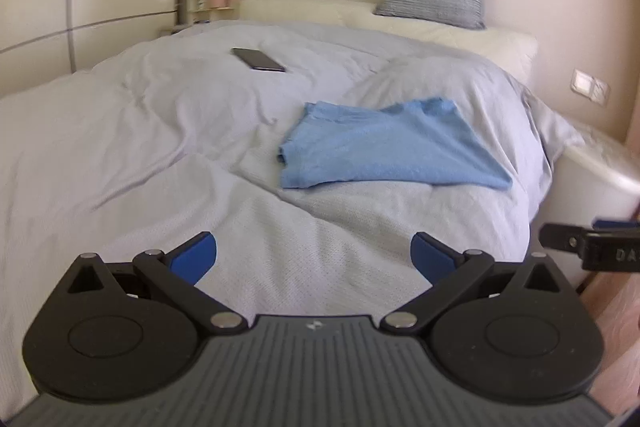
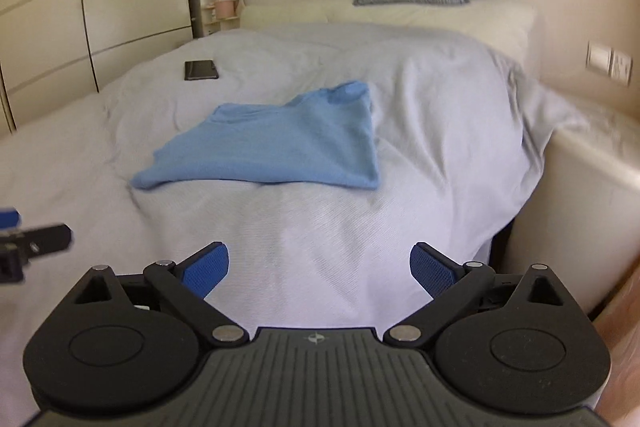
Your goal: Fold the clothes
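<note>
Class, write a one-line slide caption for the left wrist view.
Open left gripper above the bed, facing a folded blue garment.

Left tool: a dark grey ribbed housing bearing a small pale emblem at its front edge, flanked by two black rounded lobes, each with a raised disc. Black link arms, pinned with silver rivets, carry fingers faced with blue textured pads. Right tool: the same build, with a compass-like emblem and blue pads showing a fine dotted grip pattern.
</note>
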Available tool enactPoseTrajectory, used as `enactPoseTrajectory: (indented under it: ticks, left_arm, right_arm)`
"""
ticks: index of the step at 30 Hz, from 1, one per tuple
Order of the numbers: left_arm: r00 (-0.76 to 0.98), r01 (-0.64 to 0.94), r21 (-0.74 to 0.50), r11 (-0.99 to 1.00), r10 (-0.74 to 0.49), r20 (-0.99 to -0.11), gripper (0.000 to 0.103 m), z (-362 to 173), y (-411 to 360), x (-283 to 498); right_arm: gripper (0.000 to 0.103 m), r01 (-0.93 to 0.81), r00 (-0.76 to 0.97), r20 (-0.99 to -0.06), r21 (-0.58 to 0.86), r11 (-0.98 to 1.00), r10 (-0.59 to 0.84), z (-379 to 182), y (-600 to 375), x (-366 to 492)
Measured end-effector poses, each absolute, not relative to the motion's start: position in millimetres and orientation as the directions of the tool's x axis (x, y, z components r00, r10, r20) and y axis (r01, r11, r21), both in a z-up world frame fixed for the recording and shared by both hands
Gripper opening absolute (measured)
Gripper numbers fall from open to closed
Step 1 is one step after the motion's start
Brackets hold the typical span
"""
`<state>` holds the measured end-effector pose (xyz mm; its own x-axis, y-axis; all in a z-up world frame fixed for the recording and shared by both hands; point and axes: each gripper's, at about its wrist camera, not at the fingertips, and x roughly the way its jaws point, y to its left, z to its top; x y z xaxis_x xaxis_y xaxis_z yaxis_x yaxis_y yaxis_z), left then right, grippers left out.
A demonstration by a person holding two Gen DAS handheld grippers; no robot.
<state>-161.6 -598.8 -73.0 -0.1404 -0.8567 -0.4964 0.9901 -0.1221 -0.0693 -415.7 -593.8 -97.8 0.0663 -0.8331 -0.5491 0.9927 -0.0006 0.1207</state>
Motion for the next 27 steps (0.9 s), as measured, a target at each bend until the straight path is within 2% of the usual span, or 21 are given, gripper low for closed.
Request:
enactPoseTrajectory:
  ticks: [3,8,12,24,27]
  left_arm:
    - [-0.171,0.985,-0.117,-0.131,-0.855,-0.49,0.102,-67,-590,-157]
    - [-0.175,0.984,-0.051,-0.173,-0.848,-0.499,0.102,-59,-574,-162]
    - [-0.138,0.989,-0.012,-0.149,-0.876,-0.463,0.102,-54,-556,-162]
    - [-0.131,0.989,-0.017,-0.145,-0.83,-0.542,0.102,-43,-545,-175]
    - [-0.124,0.99,-0.012,-0.14,-0.834,-0.537,0.102,-34,-543,-179]
  right_arm:
    - [0.101,0.987,0.069,-0.568,0.157,-0.025,-0.82,-86,-586,-414]
    - [0.101,0.979,0.065,-0.609,0.192,-0.068,-0.79,-75,-573,-414]
    - [0.101,0.987,0.013,-0.609,0.134,-0.087,-0.793,-66,-560,-409]
    - [0.101,0.989,-0.013,-0.572,0.112,-0.095,-0.82,-47,-535,-409]
    - [0.101,0.988,-0.02,-0.564,0.113,-0.101,-0.825,-42,-530,-412]
